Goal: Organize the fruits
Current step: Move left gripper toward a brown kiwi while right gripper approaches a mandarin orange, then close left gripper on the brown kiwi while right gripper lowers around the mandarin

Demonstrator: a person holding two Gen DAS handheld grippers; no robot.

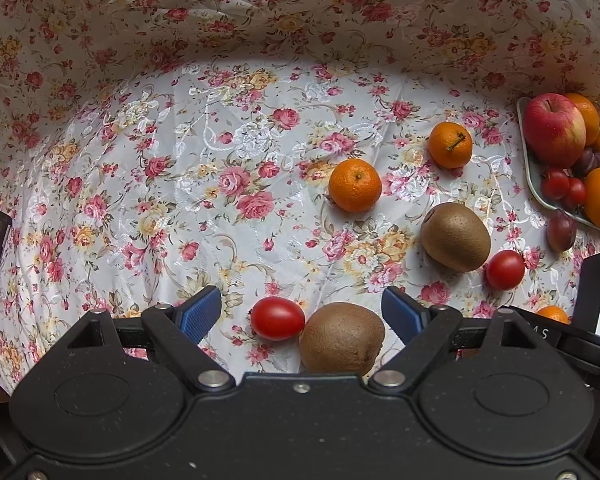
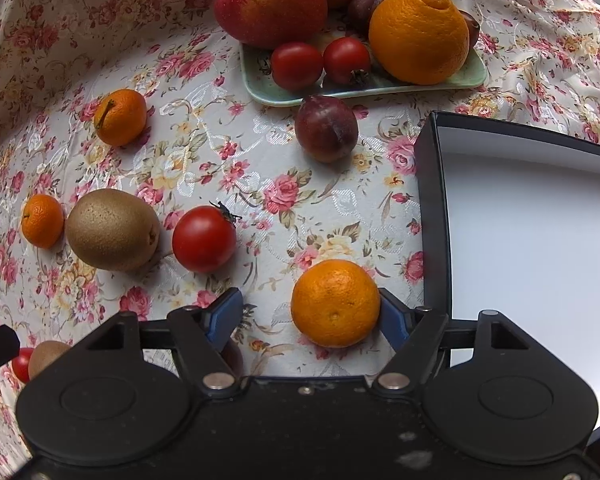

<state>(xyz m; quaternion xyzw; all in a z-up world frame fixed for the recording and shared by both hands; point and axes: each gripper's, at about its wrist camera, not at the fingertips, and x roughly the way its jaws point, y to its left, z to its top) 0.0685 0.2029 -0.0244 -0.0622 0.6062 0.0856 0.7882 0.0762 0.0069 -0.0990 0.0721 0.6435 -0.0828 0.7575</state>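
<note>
In the left wrist view my left gripper [image 1: 302, 314] points down at the flowered cloth and stands open. A cherry tomato [image 1: 278, 318] and a brown kiwi [image 1: 342, 338] lie side by side between its blue pads, and neither pad touches them. In the right wrist view my right gripper [image 2: 310, 318] is open around a mandarin [image 2: 335, 303] that rests on the cloth. The right pad [image 2: 394, 320] sits against the fruit, while the left pad [image 2: 224, 316] is well apart from it.
A green plate [image 2: 284, 94] at the back holds an apple [image 2: 270, 0], a big orange [image 2: 418, 34], tomatoes and plums. A plum [image 2: 326, 128], a kiwi [image 2: 112, 230], a tomato [image 2: 204, 239] and two mandarins lie loose. A black box with a white inside [image 2: 532, 240] stands on the right.
</note>
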